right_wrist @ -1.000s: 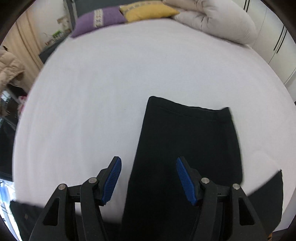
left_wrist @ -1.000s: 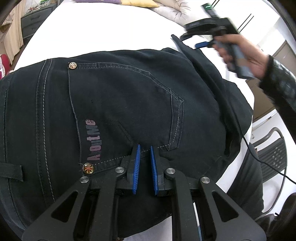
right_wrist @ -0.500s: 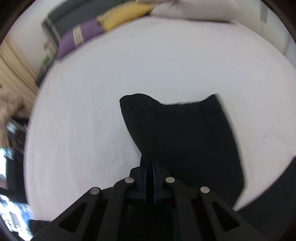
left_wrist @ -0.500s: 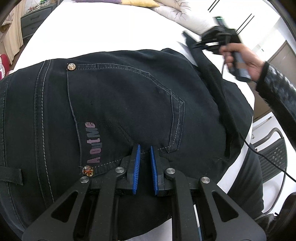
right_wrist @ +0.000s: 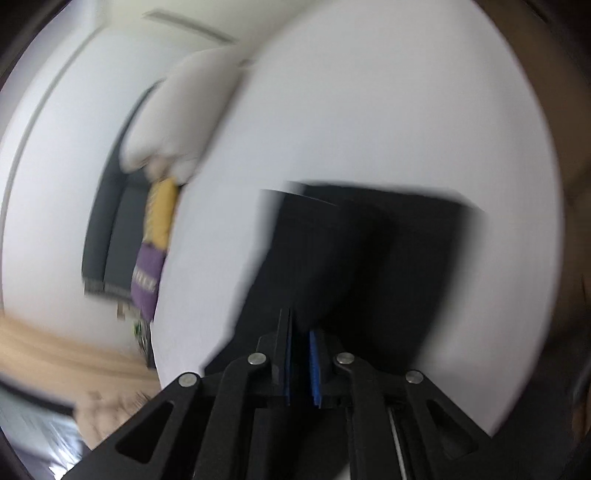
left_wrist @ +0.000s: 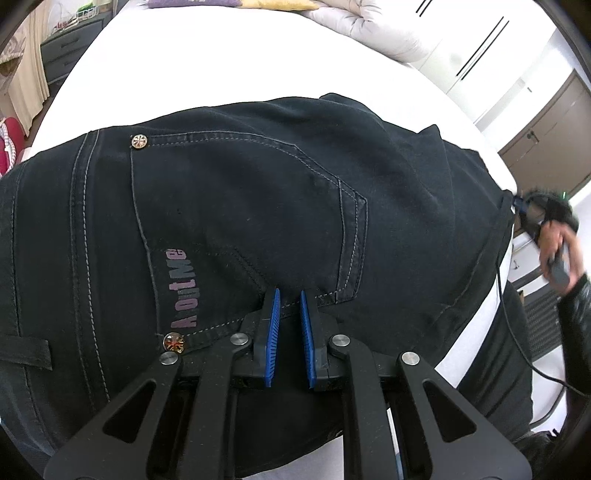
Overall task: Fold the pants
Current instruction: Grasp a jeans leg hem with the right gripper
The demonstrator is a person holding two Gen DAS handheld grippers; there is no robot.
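Observation:
Black jeans (left_wrist: 240,206) lie on the white bed (left_wrist: 207,62), back pocket up. My left gripper (left_wrist: 290,317) sits at the waistband by the pocket's corner, its blue pads nearly together on a pinch of denim. At the far right of the left wrist view a hand holds my right gripper (left_wrist: 519,203), which has the end of a pant leg stretched across the jeans. The right wrist view is blurred: black cloth (right_wrist: 369,251) runs from between the pads of the right gripper (right_wrist: 301,343), whose jaws are opening with the cloth still between them.
A white duvet (left_wrist: 369,29) is heaped at the head of the bed, with a yellow pillow (right_wrist: 160,214) and a purple one (right_wrist: 147,273). A grey dresser (left_wrist: 70,48) stands at the far left. A chair (left_wrist: 543,325) and a cable are off the bed's right edge.
The right gripper shut on the pant leg's end, rolled, and swept it from the far side of the bed down to the right edge. The left gripper stayed put.

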